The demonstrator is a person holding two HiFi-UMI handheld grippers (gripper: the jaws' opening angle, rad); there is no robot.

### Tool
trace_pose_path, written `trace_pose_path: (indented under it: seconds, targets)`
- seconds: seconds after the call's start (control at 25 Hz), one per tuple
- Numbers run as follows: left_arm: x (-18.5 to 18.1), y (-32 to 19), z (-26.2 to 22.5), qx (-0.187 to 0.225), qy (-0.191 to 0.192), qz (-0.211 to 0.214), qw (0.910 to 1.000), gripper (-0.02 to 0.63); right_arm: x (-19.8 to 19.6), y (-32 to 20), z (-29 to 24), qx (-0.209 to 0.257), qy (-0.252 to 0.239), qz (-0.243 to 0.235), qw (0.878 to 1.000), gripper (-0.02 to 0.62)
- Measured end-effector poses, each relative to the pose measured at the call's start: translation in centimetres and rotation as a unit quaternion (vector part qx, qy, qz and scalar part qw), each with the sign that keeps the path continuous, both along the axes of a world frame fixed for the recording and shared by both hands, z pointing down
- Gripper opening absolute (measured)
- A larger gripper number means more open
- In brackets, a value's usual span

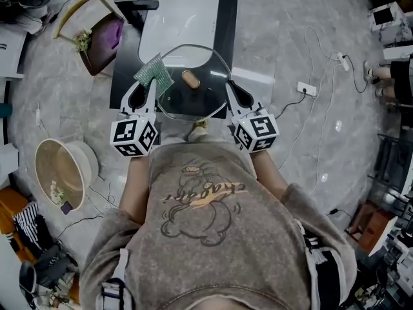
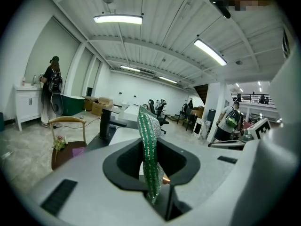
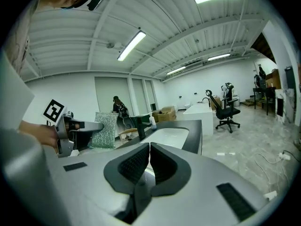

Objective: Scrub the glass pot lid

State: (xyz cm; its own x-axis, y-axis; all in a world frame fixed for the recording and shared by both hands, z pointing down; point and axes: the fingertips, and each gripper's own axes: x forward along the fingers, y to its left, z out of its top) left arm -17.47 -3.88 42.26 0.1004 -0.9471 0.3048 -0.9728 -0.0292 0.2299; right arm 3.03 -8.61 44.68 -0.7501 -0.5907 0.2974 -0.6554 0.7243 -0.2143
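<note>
The glass pot lid [image 1: 193,102], with a brown wooden knob [image 1: 190,78], hangs tilted over the front edge of the black counter [image 1: 126,60]. My right gripper [image 1: 230,89] is shut on the lid's right rim. In the right gripper view its jaws [image 3: 149,157] are pressed together, and the lid is hard to make out there. My left gripper [image 1: 150,82] is shut on a green scrub pad [image 1: 153,72], which sticks up between the jaws [image 2: 150,173] and touches the lid's left rim. From the right gripper view the scrub pad [image 3: 104,130] shows at the left.
A white sink basin [image 1: 181,18] with a black faucet [image 1: 139,4] lies just beyond the lid. A wooden chair [image 1: 97,34] stands left of the counter. A round beige tub [image 1: 64,173] sits on the floor at left. Cables and a power strip [image 1: 306,89] lie at right.
</note>
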Motion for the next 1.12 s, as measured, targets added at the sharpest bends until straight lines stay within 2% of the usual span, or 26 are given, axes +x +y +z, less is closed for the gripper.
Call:
trace_pose_path:
  seconds: [0.24,0.56,0.68,0.84,0.96,1.12]
  targets:
    - [-0.9,-1.2,0.0,-0.011,-0.004,-0.003,0.9999,0.084,-1.3,-0.9,0.6,-0.013,-0.001,-0.015,1.0,0.03]
    - [-1.7,-2.0,0.6,-0.014,-0.002,0.023,0.9996,0.084,-3.0,-0.5,1.3,-0.029,-0.001,-0.022,0.999,0.042]
    - [-2.1,-2.1,0.8,-0.013,0.002,0.03,0.9995,0.084,-4.1,-0.4,1.7,-0.05,0.001,-0.033,0.998,0.168]
    - [-2.6,-2.2,0.9,-0.012,0.002,0.039,0.9992,0.084,-5.6,-0.1,2.1,-0.057,0.01,-0.05,0.997,0.271]
    - [-2.8,-2.5,0.8,-0.008,0.004,0.044,0.999,0.084,-6.4,-0.1,2.4,-0.053,0.023,-0.056,0.997,0.279]
    - [-2.9,-2.8,0.7,-0.005,0.005,0.05,0.9987,0.084,-8.0,0.3,5.0,-0.08,0.057,-0.081,0.992,0.278]
